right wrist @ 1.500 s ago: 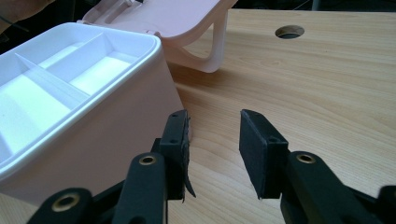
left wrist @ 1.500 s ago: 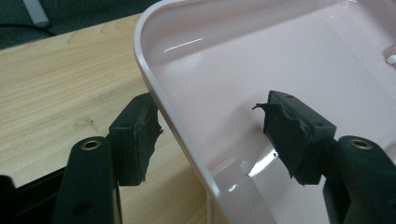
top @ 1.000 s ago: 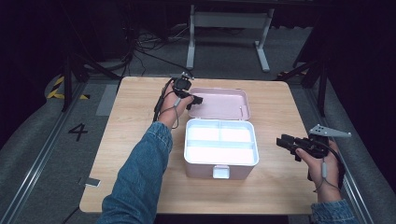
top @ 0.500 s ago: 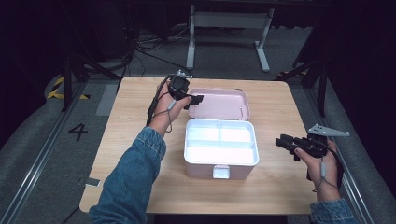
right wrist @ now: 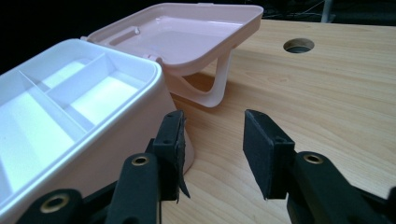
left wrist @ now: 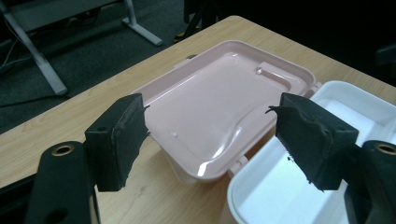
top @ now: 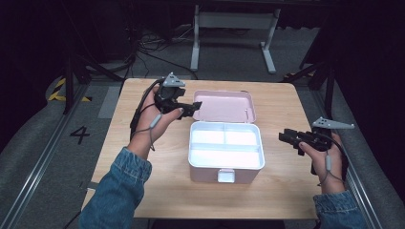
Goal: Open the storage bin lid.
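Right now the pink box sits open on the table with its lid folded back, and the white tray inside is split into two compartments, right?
Not quite. The pink box is open with its lid folded back, but the white tray has three compartments, not two: two small ones at the back and one long one in front. The high view shows it.

Glossy pink plastic lid [left wrist: 219, 112], smooth white plastic tray [top: 224, 145], matt light wood-grain table [top: 286, 191].
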Demonstrator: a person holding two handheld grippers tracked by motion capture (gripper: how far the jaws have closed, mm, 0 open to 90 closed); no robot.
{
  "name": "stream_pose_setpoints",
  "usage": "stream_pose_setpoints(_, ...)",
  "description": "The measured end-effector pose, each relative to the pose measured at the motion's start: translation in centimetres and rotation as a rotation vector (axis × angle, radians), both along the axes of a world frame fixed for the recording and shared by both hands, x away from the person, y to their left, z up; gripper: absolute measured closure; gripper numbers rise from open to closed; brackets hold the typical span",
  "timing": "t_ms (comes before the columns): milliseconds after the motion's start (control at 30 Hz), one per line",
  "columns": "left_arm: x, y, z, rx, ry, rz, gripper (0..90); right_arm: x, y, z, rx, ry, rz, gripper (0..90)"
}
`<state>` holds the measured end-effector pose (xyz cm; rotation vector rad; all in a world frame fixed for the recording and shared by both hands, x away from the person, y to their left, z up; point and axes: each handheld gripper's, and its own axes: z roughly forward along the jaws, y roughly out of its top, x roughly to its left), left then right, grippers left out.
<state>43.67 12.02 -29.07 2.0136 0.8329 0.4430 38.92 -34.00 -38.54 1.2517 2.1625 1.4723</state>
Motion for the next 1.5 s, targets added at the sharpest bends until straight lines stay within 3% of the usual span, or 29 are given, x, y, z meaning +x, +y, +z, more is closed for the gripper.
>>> stream_pose_setpoints(100, -2.3, 1.8, 0.2, 0.018, -0.028, -0.002, 25.3, 0.5, -0.1, 0.5, 0.0, 0.001, 0.004, 58.8)
stream_pose_setpoints(133, -2.3, 1.8, 0.2, 0.018, -0.028, -0.002, 25.2, 0.5, -0.1, 0.5, 0.0, 0.001, 0.004, 58.8)
stream_pose_setpoints(233, -4.5, 4.4, -0.4, 0.025, -0.031, 0.045, 25.3, 1.0, -0.3, 1.0, -0.008, -0.003, 0.013, 57.3)
stream_pose_setpoints(267, -4.5, 4.4, -0.4, 0.025, -0.031, 0.045, 25.3, 1.0, -0.3, 1.0, -0.008, -0.003, 0.013, 57.3)
stream_pose_setpoints(400, -6.1, 7.1, -1.5, 0.019, -0.01, 0.099, 25.4, 1.2, -0.5, 1.3, -0.022, 0.009, 0.014, 56.2)
stream_pose_setpoints(500, -6.5, 8.0, -1.8, 0.037, 0.003, 0.114, 25.3, 1.2, -0.6, 1.3, -0.037, 0.02, 0.011, 54.8)
stream_pose_setpoints(533, -7.0, 8.8, -2.2, 0.058, 0.009, 0.14, 25.3, 1.2, -0.8, 1.3, -0.058, 0.033, 0.011, 54.3)
stream_pose_setpoints(600, -7.5, 9.7, -2.9, 0.057, 0.009, 0.174, 25.0, 1.2, -0.9, 1.2, -0.074, 0.033, 0.004, 53.4)
stream_pose_setpoints(700, -7.3, 10.4, -3.7, 0.082, 0.038, 0.206, 25.1, 1.1, -1.3, 1.2, -0.112, 0.043, -0.008, 52.0)
stream_pose_setpoints(767, -7.3, 11.3, -4.5, 0.165, 0.058, 0.274, 25.0, 1.0, -1.6, 1.2, -0.137, 0.044, -0.018, 50.8)
stream_pose_setpoints(867, -7.0, 11.8, -5.5, 0.164, 0.114, 0.263, 24.7, 1.0, -1.9, 1.0, -0.157, 0.051, -0.022, 49.5)
stream_pose_setpoints(900, -7.0, 11.8, -5.5, 0.164, 0.114, 0.263, 23.9, 1.0, -1.9, 1.0, -0.157, 0.051, -0.022, 49.5)
stream_pose_setpoints(1000, -6.7, 11.9, -6.4, 0.211, 0.158, 0.256, 23.5, 0.9, -2.2, 0.9, -0.193, 0.073, -0.025, 48.4)
stream_pose_setpoints(1033, -6.7, 11.8, -6.8, 0.21, 0.176, 0.266, 23.5, 0.9, -2.3, 0.8, -0.204, 0.079, -0.024, 48.3)
stream_pose_setpoints(1100, -6.4, 11.9, -7.3, 0.247, 0.212, 0.28, 23.3, 1.0, -2.4, 0.5, -0.228, 0.101, -0.02, 47.8)
stream_pose_setpoints(1233, -6.1, 12.1, -8.1, 0.277, 0.254, 0.29, 22.3, 1.0, -2.6, 0.3, -0.257, 0.119, -0.023, 46.8)
stream_pose_setpoints(1300, -5.9, 12.2, -8.8, 0.317, 0.31, 0.297, 21.9, 1.2, -2.7, 0.0, -0.275, 0.137, -0.027, 45.8)
stream_pose_setpoints(1333, -5.8, 12.2, -9.0, 0.333, 0.32, 0.288, 21.7, 1.2, -2.7, -0.2, -0.281, 0.142, -0.026, 45.5)
stream_pose_setpoints(1500, -5.6, 12.1, -9.8, 0.337, 0.362, 0.28, 21.3, 1.4, -2.7, -0.7, -0.308, 0.157, -0.038, 44.5)
